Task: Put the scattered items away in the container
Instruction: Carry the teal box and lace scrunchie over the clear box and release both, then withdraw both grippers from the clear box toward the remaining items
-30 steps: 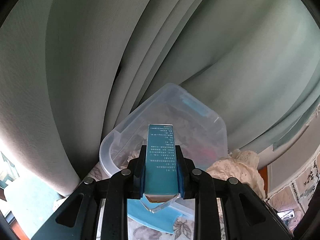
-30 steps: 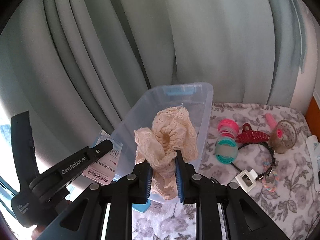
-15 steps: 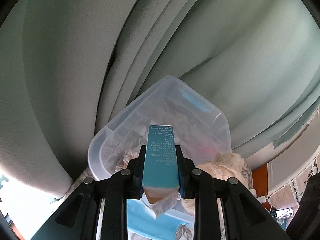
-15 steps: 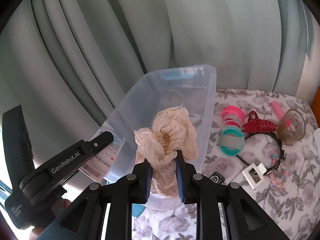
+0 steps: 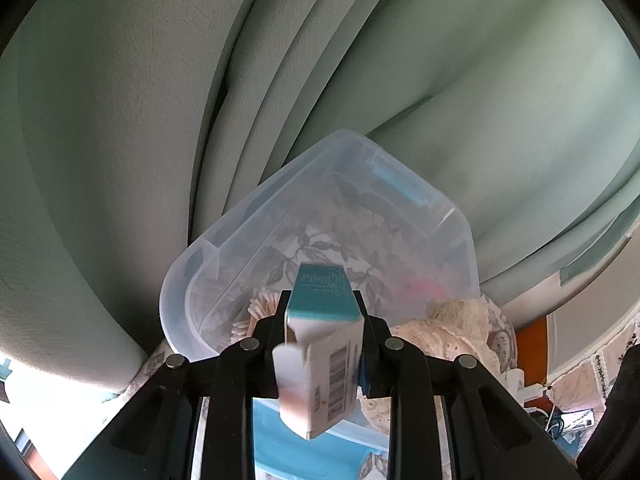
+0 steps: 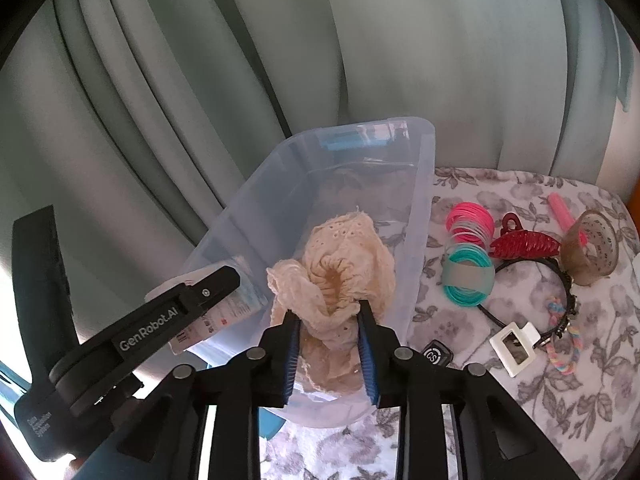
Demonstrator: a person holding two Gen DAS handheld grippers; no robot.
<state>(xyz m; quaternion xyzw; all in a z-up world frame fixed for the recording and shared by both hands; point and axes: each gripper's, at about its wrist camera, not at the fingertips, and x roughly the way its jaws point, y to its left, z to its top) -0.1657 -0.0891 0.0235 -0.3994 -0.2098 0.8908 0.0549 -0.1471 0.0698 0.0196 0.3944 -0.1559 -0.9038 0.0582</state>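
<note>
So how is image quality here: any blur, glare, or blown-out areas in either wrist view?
Left wrist view: the teal box is soft and smeared at its near flap, with blown-out daylight in the lower-left corner. Right wrist view: sharper, the lace cloth and clear bin read clearly; the lower-left edge is overexposed, and fisheye bends the curtain folds.
</note>
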